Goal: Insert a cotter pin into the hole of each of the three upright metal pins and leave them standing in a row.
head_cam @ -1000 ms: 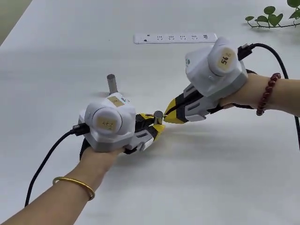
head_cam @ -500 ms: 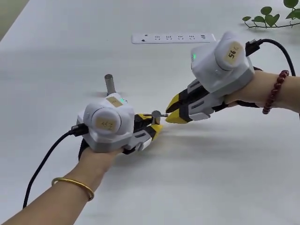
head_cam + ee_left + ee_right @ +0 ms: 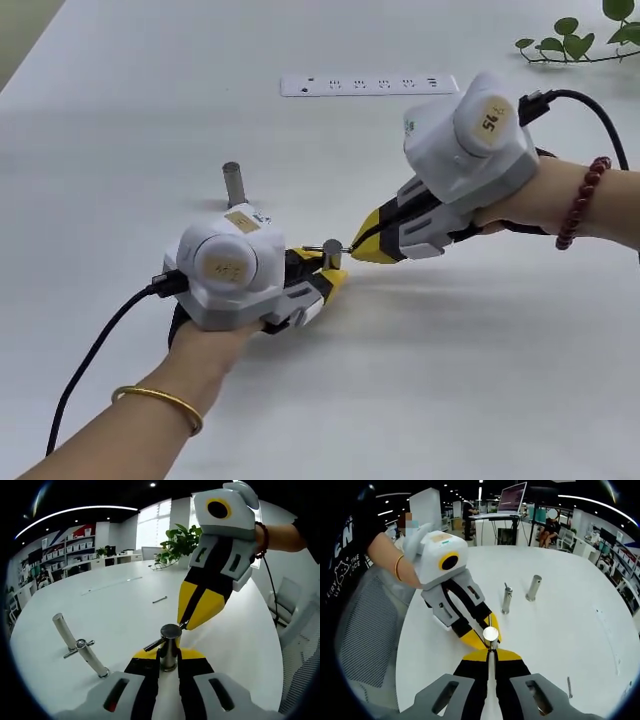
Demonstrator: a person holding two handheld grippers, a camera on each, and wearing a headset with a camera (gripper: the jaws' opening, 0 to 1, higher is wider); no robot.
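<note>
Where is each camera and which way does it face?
Head view: above, looking down at the table; both forearms, left claw, right claw show.
Left gripper view: behind its jaws clamping the metal pin, facing the right claw.
Right gripper view: behind its jaws on the cotter pin, facing the left claw and left forearm.
Shared: all show that metal pin.

Three metal pins were counted: the first metal pin [image 3: 170, 650], with the second metal pin [image 3: 94, 661] and third metal pin [image 3: 62, 628] at its nine o'clock. Three cotter pins were counted: the first cotter pin [image 3: 153, 644], second cotter pin [image 3: 70, 653], and a loose cotter pin [image 3: 160, 599] at twelve o'clock. Two grippers were counted, left gripper [image 3: 328, 265] and right gripper [image 3: 360, 248]; one power strip [image 3: 370, 84]; one plant [image 3: 580, 35].
</note>
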